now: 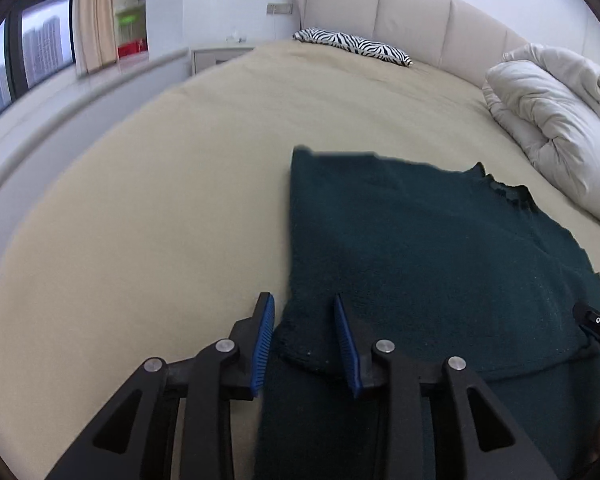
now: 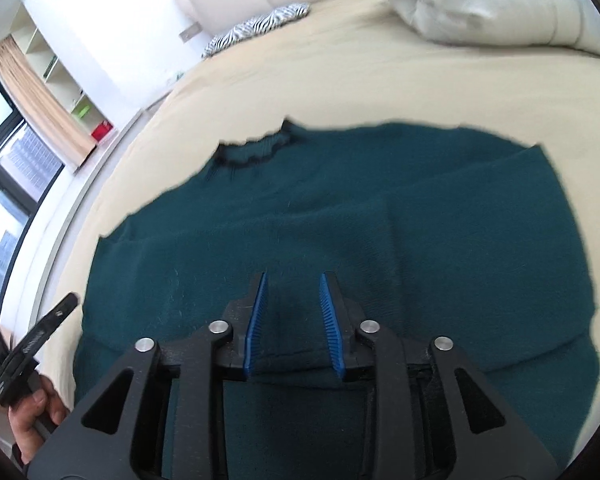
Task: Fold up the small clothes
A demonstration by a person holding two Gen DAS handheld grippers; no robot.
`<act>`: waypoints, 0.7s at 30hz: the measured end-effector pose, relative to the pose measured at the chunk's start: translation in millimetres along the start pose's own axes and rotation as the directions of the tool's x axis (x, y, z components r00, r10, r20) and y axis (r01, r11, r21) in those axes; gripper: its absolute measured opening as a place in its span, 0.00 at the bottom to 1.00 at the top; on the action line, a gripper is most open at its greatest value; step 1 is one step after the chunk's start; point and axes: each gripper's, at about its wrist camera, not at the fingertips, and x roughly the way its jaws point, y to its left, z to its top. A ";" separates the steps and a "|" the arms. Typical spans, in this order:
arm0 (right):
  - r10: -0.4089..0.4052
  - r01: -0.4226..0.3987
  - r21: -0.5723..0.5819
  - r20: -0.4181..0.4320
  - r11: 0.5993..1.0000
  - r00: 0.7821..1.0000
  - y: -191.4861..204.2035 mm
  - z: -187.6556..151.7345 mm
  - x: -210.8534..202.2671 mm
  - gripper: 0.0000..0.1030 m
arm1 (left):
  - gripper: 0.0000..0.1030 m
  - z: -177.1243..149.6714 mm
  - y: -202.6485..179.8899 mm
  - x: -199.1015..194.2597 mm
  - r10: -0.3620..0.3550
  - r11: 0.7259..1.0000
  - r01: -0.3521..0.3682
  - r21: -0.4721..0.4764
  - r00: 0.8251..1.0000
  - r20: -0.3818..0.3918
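Dark teal sweater spread flat on the beige bed, lying toward the bed's near edge and right side, collar pointing toward the headboard. Bottom hem folded up over the body, forming a doubled layer along the near edge.

Left claw open, blue pads set wide apart, straddling the sweater's left side edge at the folded hem; left finger over bare bed sheet, right finger over the knit. Hard to say whether the pads touch the fabric or hover just above it. Seen from the right wrist camera as a black finger at the sweater's left edge, with the person's hand behind it.

Right claw also open, pads apart, positioned over the folded hem near the middle of the sweater's near edge, nothing clamped between them.

White duvet bunched at the bed's far right corner, well apart from the sweater. Zebra-print pillow lying against the headboard at the far edge. Window and curtain beyond the bed's left side.
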 end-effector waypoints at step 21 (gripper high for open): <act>0.046 -0.069 0.185 0.127 0.980 0.991 -69.0 -87.5 -142.9 0.56 | 0.65 -102.5 68.9 -138.9 -0.278 0.960 0.268 -0.084 0.949 -0.146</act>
